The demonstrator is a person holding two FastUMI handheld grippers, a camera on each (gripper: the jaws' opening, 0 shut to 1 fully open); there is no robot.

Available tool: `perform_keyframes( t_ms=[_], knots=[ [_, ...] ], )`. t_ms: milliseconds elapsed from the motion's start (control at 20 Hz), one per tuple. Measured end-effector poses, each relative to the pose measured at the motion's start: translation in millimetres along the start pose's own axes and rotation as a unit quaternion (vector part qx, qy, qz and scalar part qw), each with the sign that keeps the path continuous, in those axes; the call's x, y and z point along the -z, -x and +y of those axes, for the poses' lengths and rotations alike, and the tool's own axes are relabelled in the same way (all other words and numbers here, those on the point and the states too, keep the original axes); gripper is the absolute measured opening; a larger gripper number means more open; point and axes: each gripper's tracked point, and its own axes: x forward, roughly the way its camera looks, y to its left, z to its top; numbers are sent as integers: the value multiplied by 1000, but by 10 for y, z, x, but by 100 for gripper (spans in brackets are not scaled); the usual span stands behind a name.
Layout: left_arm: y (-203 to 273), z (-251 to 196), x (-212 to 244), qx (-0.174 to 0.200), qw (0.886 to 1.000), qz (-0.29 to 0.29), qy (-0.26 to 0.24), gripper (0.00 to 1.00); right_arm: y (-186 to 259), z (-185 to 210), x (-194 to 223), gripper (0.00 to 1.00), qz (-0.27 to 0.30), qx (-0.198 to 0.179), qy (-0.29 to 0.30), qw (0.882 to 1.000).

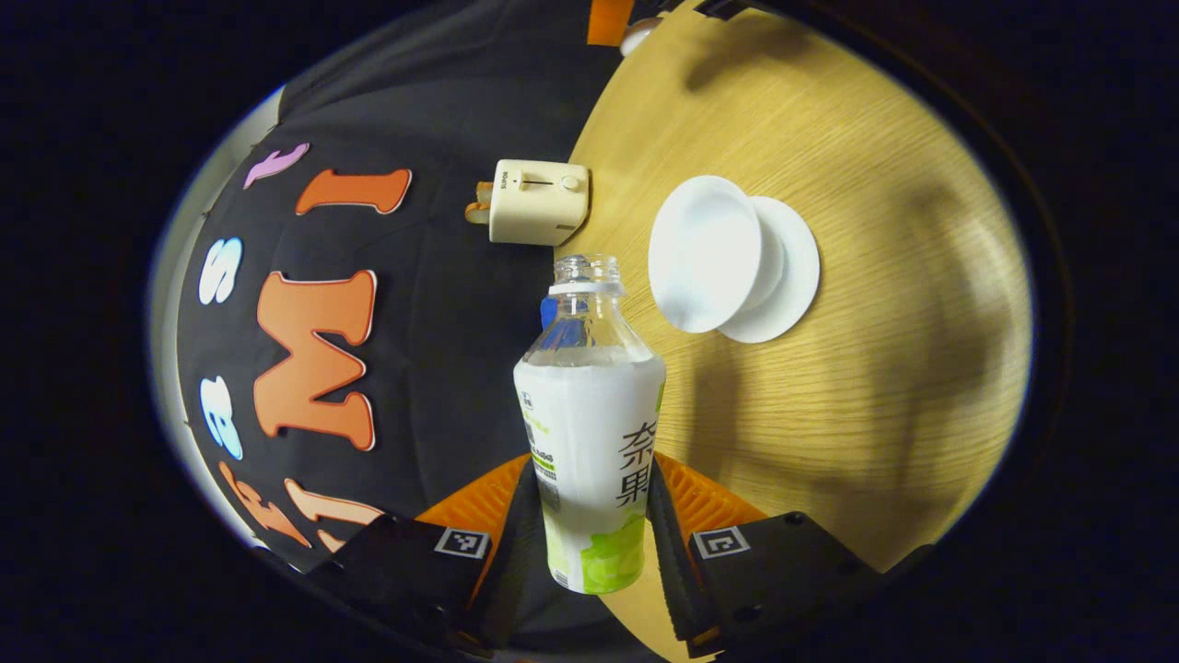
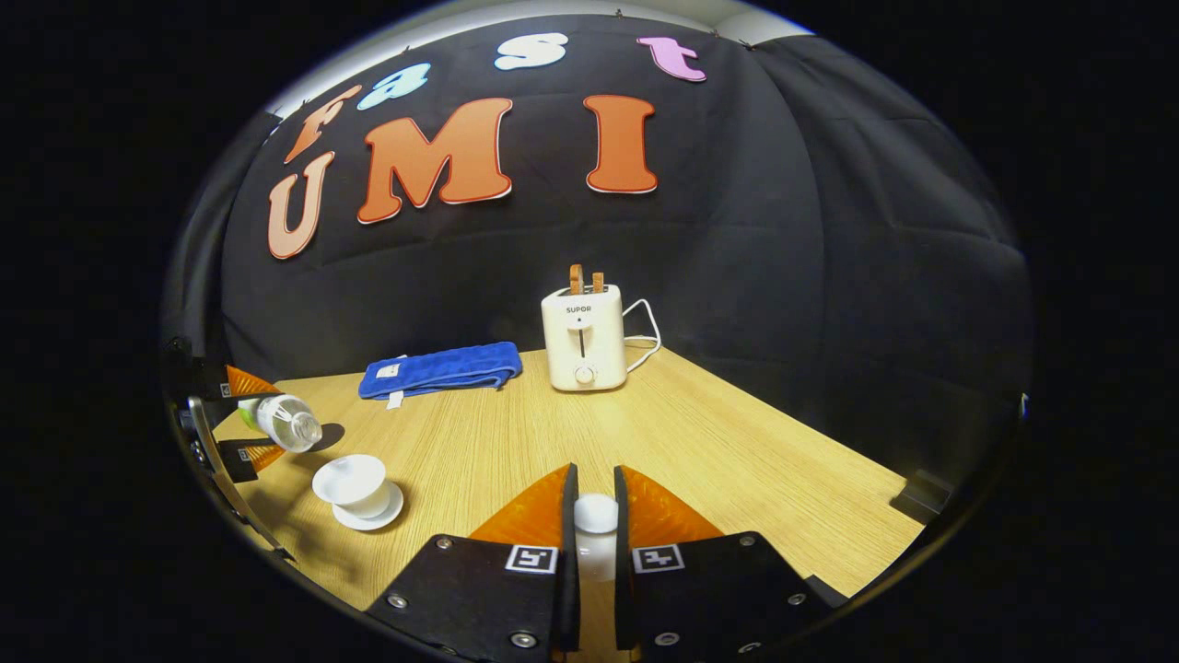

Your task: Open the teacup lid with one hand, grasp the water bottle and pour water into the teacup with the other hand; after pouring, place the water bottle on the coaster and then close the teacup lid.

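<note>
My left tongs clamp the water bottle, tipped toward the open teacup on the counter. My right tongs grip the teacup lid.

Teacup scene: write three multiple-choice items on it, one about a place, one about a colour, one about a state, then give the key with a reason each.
1. Where is the folded towel?
A. left of the toaster
B. under the teacup
C. in the right gripper

2. What colour is the towel?
A. red
B. blue
C. grey

3. What state is the water bottle in?
A. capped, standing on the table
B. uncapped, held tilted by the left gripper
C. lying on the towel

Key: A, it lies at the wall left of the toaster; B, its cloth is blue; B, its neck is open and both fingers press its sides.
</note>
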Motion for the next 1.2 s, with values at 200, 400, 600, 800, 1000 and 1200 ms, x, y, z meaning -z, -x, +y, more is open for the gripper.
perform_keyframes(
  t_ms=[200,400,600,800,1000,1200],
  knots=[
    [-1,7,32,5,999,6,-44,66,6,11,4,15,0,-2,-1,1000],
    [4,81,42,-3,996,10,-84,66,2,-12,15,15,3,-1,-2,1000],
    [10,145,39,1,991,12,-132,66,19,-34,18,15,3,-1,-2,1000],
    [-13,239,-40,-4,985,7,-173,66,13,-14,27,15,5,-3,-3,1000],
    [-11,273,-15,4,978,12,-206,66,17,-21,30,15,6,-4,-3,1000],
    [17,310,-27,0,971,11,-240,65,16,-23,26,15,6,-3,-4,1000]
  ],
)
